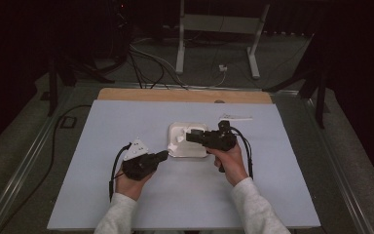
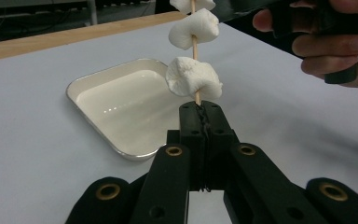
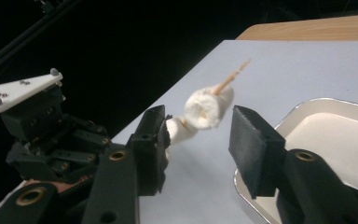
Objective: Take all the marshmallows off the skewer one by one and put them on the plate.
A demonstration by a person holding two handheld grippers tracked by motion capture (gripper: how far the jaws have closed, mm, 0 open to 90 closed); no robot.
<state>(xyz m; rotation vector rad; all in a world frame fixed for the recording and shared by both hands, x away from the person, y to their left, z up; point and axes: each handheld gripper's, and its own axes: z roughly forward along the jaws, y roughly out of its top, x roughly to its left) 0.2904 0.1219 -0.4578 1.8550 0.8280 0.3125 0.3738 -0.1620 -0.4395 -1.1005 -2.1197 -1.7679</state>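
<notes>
White marshmallows point(image 2: 193, 77), no readable writing

Both hands come in from the bottom of the high view. The left tool point(image 1: 161, 156), in the lower middle, has its jaws squeezed tight together. The right tool point(image 1: 191, 136), at center, points left, its jaws partly apart.

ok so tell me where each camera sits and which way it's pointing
High view: above the person's side, looking forward and down at the table; both forearms and grippers show.
Left gripper view: rides the left gripper, facing the skewer it clamps.
Right gripper view: rides the right gripper, jaws around a marshmallow.
All views share the tray.
</notes>
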